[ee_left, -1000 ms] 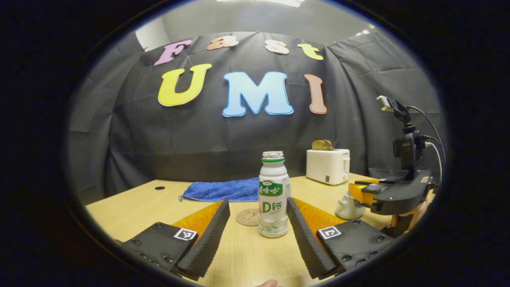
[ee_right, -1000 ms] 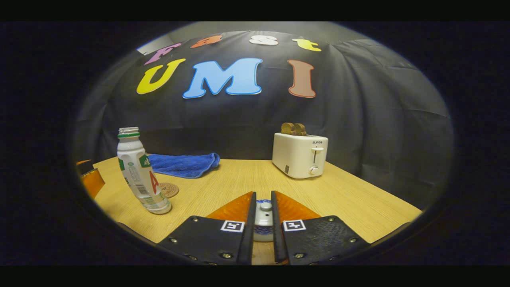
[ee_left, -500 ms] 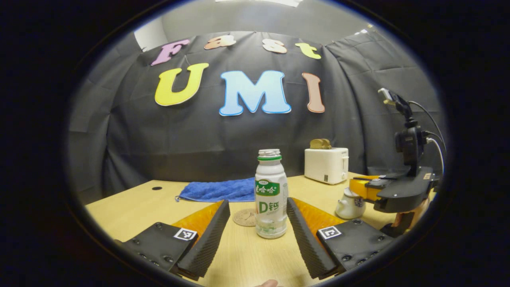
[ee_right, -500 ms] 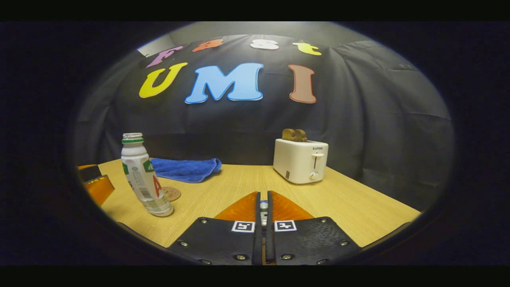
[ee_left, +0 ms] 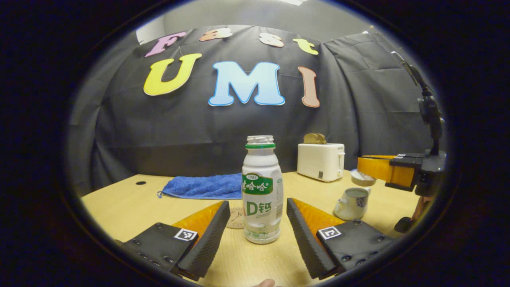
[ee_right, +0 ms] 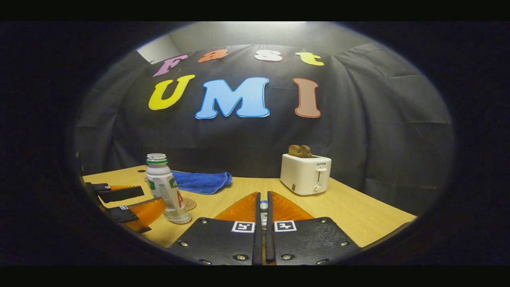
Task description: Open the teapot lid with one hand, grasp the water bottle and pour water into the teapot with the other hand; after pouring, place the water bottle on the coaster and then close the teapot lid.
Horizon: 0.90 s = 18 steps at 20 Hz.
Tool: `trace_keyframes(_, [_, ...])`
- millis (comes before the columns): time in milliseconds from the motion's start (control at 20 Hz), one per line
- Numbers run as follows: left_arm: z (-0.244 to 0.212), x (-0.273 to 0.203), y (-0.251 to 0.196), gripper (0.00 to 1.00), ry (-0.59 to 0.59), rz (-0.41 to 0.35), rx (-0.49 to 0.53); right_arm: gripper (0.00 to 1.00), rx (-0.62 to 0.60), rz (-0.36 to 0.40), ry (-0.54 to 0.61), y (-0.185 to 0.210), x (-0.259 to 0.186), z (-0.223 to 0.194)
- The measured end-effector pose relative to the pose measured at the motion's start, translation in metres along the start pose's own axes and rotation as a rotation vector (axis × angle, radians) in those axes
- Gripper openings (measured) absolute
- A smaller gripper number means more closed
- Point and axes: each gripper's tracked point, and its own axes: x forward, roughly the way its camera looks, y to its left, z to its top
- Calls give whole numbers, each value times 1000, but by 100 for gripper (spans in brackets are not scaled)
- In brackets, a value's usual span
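Observation:
A white, uncapped water bottle [ee_left: 261, 191] stands upright on the table between the fingers of my left gripper [ee_left: 258, 204], which is open and not touching it. The round coaster [ee_left: 234, 218] lies just behind the bottle. Over to the right the white teapot [ee_left: 352, 203] sits with its top uncovered. My right gripper [ee_left: 364, 165] hovers above it with the lid [ee_left: 361, 178] in it. In the right gripper view that gripper [ee_right: 263, 195] is shut on the lid's knob [ee_right: 263, 205]. There the bottle [ee_right: 165, 189] and the left gripper [ee_right: 127, 204] lie to the left.
A white toaster [ee_left: 320, 161] with toast stands at the back right of the wooden table [ee_left: 119, 207]. A blue towel [ee_left: 203, 186] lies at the back, behind the bottle. The toaster [ee_right: 305, 173] and towel [ee_right: 203, 181] also appear in the right gripper view.
My right gripper has closed tighter on the lid's knob and risen, lifting the lid clear of the teapot. My left gripper has moved in closer around the bottle.

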Motion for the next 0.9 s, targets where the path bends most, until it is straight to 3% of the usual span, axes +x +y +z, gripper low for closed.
trace_keyframes(200, [5, 18, -1, 94, -9, 34, -13, 4, 2, -1, 3, -2, -2, -2])
trace_keyframes(250, [3, 22, -1, 99, 2, 59, -19, 0, 3, -2, 4, -2, -2, -2])
trace_keyframes(350, [1, 28, -2, 95, 19, 106, -42, 4, 4, 1, 4, -2, -3, -2])
trace_keyframes(550, [3, 35, -4, 99, 29, 199, -22, 4, -3, 5, -5, -4, -3, -1])
trace_keyframes(650, [4, 41, -11, 99, 25, 194, -19, 4, -1, 15, -7, -2, -4, -1])
trace_keyframes(750, [1, 47, -10, 95, 44, 187, -45, 20, -3, 27, -10, 1, -8, 1])
trace_keyframes(800, [3, 45, -10, 95, 47, 189, -53, 3, 0, 30, -17, -1, -12, 3])
trace_keyframes(850, [0, 48, -9, 79, 53, 183, -52, 20, 3, 32, -28, -1, -17, 7])
trace_keyframes(900, [0, 48, -10, 82, 57, 176, -41, 4, 4, 29, -41, -3, -22, 11])
